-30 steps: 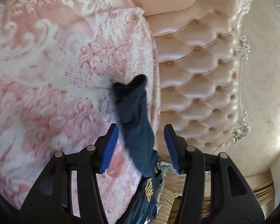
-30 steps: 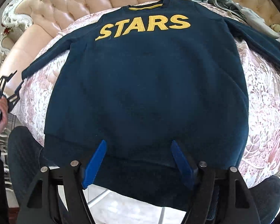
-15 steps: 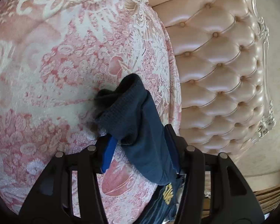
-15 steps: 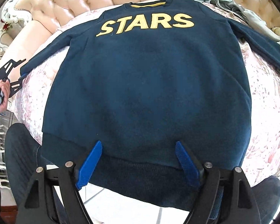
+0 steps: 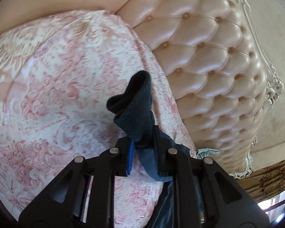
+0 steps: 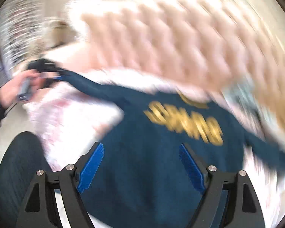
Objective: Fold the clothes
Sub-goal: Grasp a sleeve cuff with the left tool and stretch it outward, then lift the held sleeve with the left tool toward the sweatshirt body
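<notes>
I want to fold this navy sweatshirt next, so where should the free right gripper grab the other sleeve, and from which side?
Take the far sleeve at its cuff end, coming in from the outer side. It lies stretched out away from the sweatshirt, so the cuff is probably easiest to pinch. The left gripper already clamps the other cuff that way; the right gripper is open.

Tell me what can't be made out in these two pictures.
- Right wrist view: motion blur smears the yellow lettering on the sweater; unreadable.
- Same view: the left gripper at the sleeve end is blurred; its grip can't be judged there.
- Left wrist view: the sleeve runs behind the gripper's arms; the sweater's body is hidden.
- Same view: the grey cloth is mostly hidden behind the bedspread.
</notes>
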The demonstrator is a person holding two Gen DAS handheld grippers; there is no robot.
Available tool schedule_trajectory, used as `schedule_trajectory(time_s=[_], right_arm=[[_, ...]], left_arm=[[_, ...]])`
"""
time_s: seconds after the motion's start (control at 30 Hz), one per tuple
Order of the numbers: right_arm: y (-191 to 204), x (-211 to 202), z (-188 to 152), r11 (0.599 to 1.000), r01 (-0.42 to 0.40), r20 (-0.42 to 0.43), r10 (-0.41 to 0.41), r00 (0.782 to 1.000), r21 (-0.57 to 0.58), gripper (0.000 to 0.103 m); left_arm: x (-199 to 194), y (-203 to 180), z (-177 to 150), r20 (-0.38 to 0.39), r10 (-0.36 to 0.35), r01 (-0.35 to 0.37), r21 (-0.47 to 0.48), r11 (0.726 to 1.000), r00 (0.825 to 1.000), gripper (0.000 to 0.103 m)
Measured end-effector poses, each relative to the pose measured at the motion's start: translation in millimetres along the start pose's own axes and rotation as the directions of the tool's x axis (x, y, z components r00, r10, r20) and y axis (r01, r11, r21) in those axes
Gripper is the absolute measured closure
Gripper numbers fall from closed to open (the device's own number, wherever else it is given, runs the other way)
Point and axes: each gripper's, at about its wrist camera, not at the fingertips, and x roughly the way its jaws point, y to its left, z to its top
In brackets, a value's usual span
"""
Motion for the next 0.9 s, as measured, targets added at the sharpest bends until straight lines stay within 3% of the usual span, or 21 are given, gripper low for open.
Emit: schedule_trajectory(time_s=[0.13,0.27,0.43,0.67,0.8,0.9], right_arm=[[30,66,28,0.996,-0.083,0.011,0.083,0.996,-0.014,0.020],[18,106,38,0.983,-0.138,0.043,0.134,0.990,0.124,0.020],[-9,141,41,0.910,-0.258,0.120,0.231,0.966,0.324,0.020],[-34,174,50,0.824,-0.362,0.175,0.317,0.932,0.436,0.020],[-41,191,46,0.793,-0.336,0.154,0.299,0.942,0.509,0.020],[-39,208,38,0.763,-0.346,0.095,0.354,0.931,0.546,0.020]], left_arm=[[-8,-27,4,0.002,-0.004,0.004,0.062,0.998,1.000,0.084],[-13,-60,10,-0.002,-0.005,0.005,0.139,0.990,1.000,0.084],[-14,-89,15,-0.005,-0.009,0.010,0.200,0.980,1.000,0.084],[-8,-107,19,-0.017,-0.006,0.010,0.250,0.968,1.000,0.084],[-8,-114,20,-0.017,-0.006,0.010,0.273,0.962,1.000,0.084],[-6,-116,18,-0.026,-0.011,0.018,0.279,0.960,1.000,0.084]])
